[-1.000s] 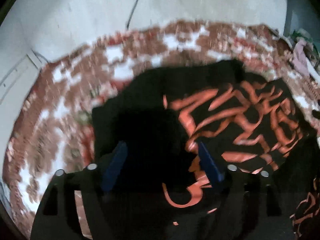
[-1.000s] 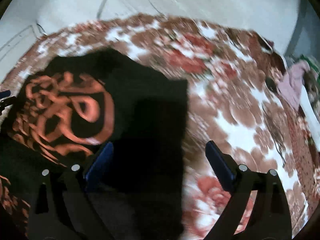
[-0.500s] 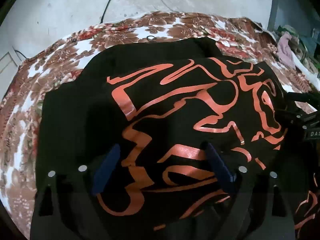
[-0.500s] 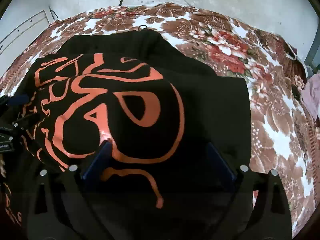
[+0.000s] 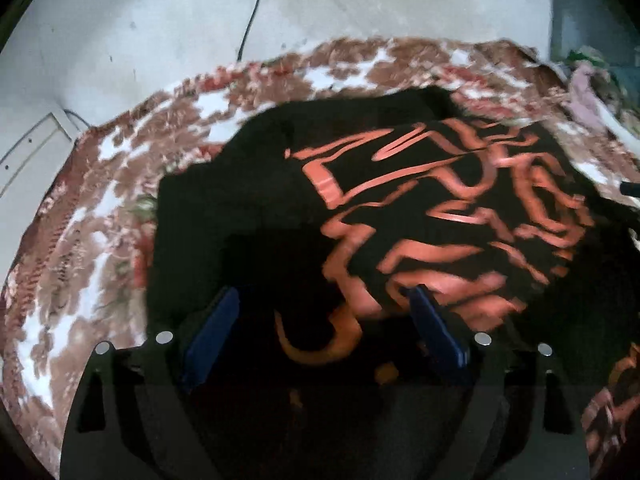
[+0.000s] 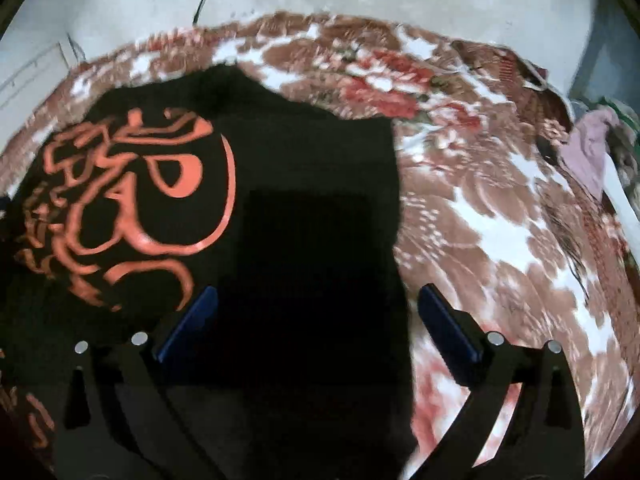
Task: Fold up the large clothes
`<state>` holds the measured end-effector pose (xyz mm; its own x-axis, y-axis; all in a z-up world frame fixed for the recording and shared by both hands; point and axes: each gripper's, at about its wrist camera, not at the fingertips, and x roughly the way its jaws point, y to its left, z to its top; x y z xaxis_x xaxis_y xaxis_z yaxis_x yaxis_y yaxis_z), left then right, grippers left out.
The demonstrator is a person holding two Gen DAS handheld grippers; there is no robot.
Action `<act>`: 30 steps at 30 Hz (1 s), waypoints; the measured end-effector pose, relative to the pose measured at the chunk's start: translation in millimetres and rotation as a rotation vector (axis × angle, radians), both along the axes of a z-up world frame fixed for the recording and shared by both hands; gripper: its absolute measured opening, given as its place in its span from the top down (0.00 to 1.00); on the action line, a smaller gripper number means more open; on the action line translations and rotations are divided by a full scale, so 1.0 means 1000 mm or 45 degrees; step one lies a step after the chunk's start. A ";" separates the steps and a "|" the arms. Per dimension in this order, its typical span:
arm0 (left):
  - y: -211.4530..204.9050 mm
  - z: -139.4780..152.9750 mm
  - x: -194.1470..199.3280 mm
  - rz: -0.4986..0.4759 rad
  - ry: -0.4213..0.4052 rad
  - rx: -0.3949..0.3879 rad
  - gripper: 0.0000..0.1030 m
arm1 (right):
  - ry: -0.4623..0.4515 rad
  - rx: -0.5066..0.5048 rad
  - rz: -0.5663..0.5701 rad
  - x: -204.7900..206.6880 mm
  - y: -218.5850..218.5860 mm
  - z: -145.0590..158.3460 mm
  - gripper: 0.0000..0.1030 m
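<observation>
A black garment with an orange print (image 5: 420, 216) lies spread on a floral blanket (image 5: 100, 208). My left gripper (image 5: 324, 320) is open and empty, hovering over the garment's left part, its blue fingers (image 5: 212, 332) wide apart. In the right wrist view the same garment (image 6: 280, 208) fills the left and middle, its right edge running down the centre. My right gripper (image 6: 320, 320) is open and empty above that edge, one finger (image 6: 448, 328) over the blanket (image 6: 500, 220).
A white wall (image 5: 160, 32) with a black cable (image 5: 248, 20) rises behind the blanket. A pile of pink and green clothes (image 6: 592, 148) lies at the far right; it also shows in the left wrist view (image 5: 588, 84).
Both grippers have pulled back and apart from the print's centre: the left view shifted left, the right view shifted right. Both stayed open. The garment still lies flat.
</observation>
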<state>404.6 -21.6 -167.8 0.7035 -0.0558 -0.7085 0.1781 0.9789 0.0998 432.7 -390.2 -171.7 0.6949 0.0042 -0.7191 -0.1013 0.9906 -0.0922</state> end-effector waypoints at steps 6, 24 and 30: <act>-0.004 0.036 -0.095 -0.097 -0.093 -0.013 0.16 | -0.129 -0.099 0.081 -0.073 0.019 0.028 0.05; 0.021 0.024 -0.277 -0.140 -0.013 -0.196 0.16 | -0.024 -0.086 0.210 -0.276 0.016 0.015 0.05; 0.012 0.016 -0.302 -0.149 -0.017 -0.259 0.16 | -0.014 -0.247 0.283 -0.326 0.049 -0.007 0.05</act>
<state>102.5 -9.3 -151.8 0.6933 -0.2783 -0.6648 0.2919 0.9518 -0.0941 106.5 -341.3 -178.6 0.7001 0.0203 -0.7138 -0.3118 0.9079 -0.2800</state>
